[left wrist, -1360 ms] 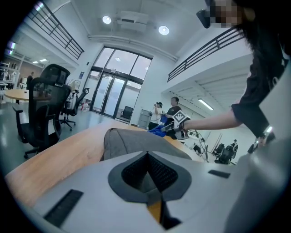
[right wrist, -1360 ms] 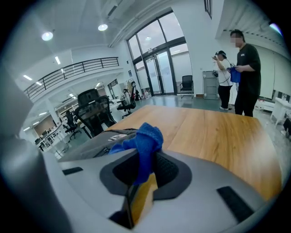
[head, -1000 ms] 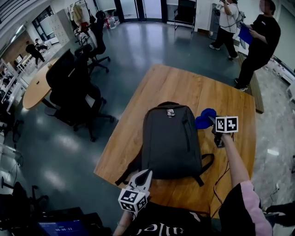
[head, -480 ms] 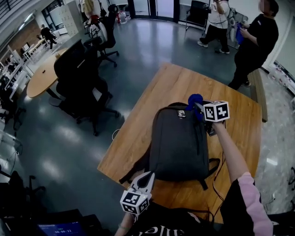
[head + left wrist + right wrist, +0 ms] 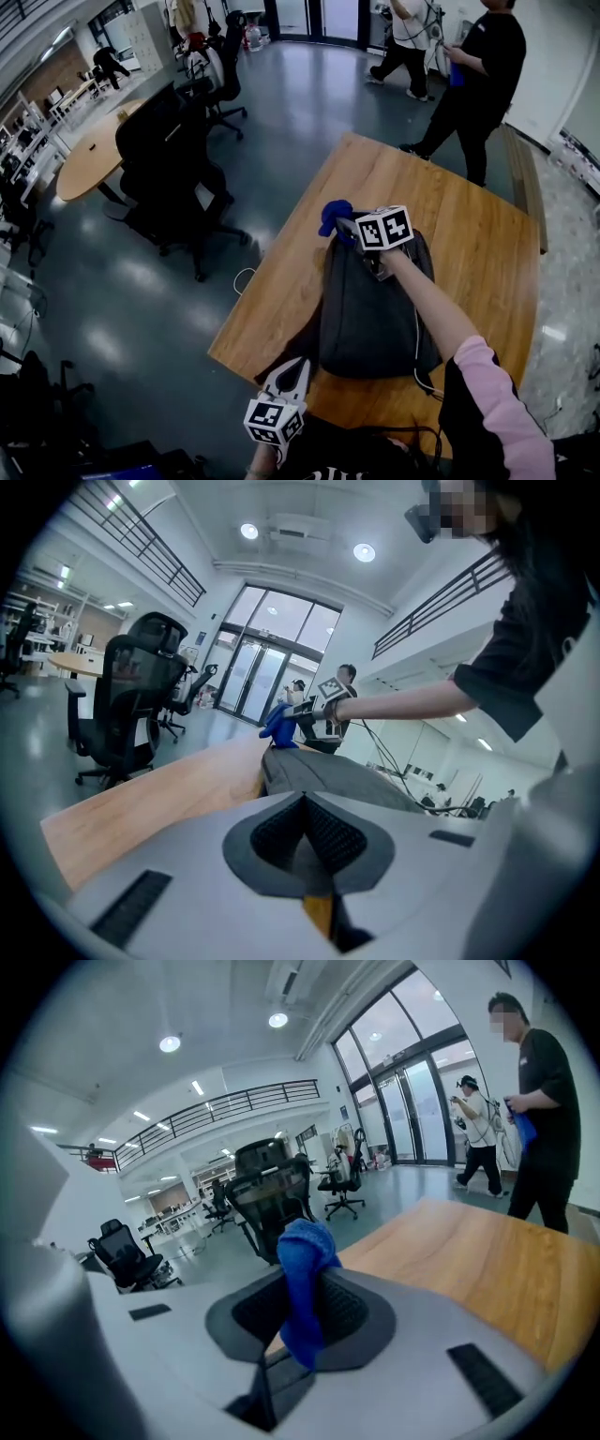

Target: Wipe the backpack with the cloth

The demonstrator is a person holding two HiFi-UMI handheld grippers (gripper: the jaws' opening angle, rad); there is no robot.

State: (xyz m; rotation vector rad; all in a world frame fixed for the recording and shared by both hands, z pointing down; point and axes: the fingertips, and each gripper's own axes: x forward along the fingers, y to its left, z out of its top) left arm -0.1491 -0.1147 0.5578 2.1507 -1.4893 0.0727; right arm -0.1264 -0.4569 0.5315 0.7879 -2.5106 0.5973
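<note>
Open office, wooden table (image 5: 469, 216): grey backpack (image 5: 375, 314) is lying flat. Right claw (image 5: 349, 227) is clamping the blue cloth (image 5: 332, 216) at the backpack's far end. Left claw (image 5: 292, 373), closed and empty, is waiting at the near edge. Wiping appears to be barely starting.

The backpack (image 5: 375, 314) is dark grey, almost black, and lies flat on the wooden table (image 5: 473, 220). Its top end points away from the person and its bottom end sits near the table's close edge. Its upper face looks smooth and softly rounded, seen low and lengthwise in the left gripper view (image 5: 328, 772).

The cloth (image 5: 334, 217) is bright blue with a fuzzy nap. It is bunched into a narrow fold, pinched between the jaws of the right gripper (image 5: 349, 228), and sticks out past their tips (image 5: 305, 1274). It sits at the far left corner of the backpack's top end. Whether it touches the fabric cannot be told.
</note>
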